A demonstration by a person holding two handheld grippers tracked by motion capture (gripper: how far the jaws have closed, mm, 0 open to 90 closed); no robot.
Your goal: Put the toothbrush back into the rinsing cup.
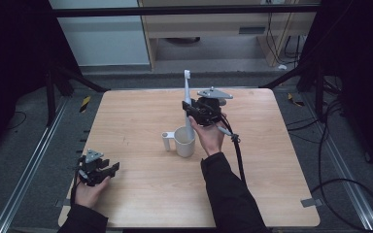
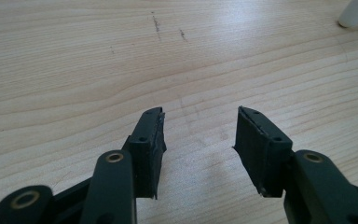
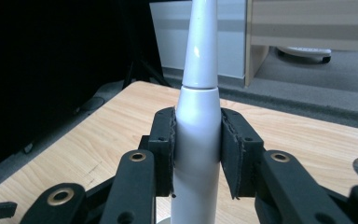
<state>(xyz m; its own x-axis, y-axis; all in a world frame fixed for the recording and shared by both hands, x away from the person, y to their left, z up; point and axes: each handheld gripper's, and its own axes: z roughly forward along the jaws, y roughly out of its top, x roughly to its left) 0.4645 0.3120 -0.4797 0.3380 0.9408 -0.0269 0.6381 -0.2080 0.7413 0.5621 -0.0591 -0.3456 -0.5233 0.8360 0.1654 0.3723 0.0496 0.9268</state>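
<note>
- High view: my right tool (image 1: 194,112) is clamped on a white electric toothbrush (image 1: 188,104). The brush stands upright with its lower end inside the white mug (image 1: 184,142) near the middle of the worktop (image 1: 272,184). My left tool (image 1: 108,169) rests low at the near left corner, well apart from the mug.
- Left gripper view: my left tool (image 2: 200,133) has its jaws spread wide with nothing between them, bare wood below.
- Right gripper view: both pads press the toothbrush (image 3: 196,135) on its thick body, just below the seam to the tapered neck. I judge it stiff, light and glossy, so likely slippery. The wide body is the place to hold; the thin neck would pivot.
</note>
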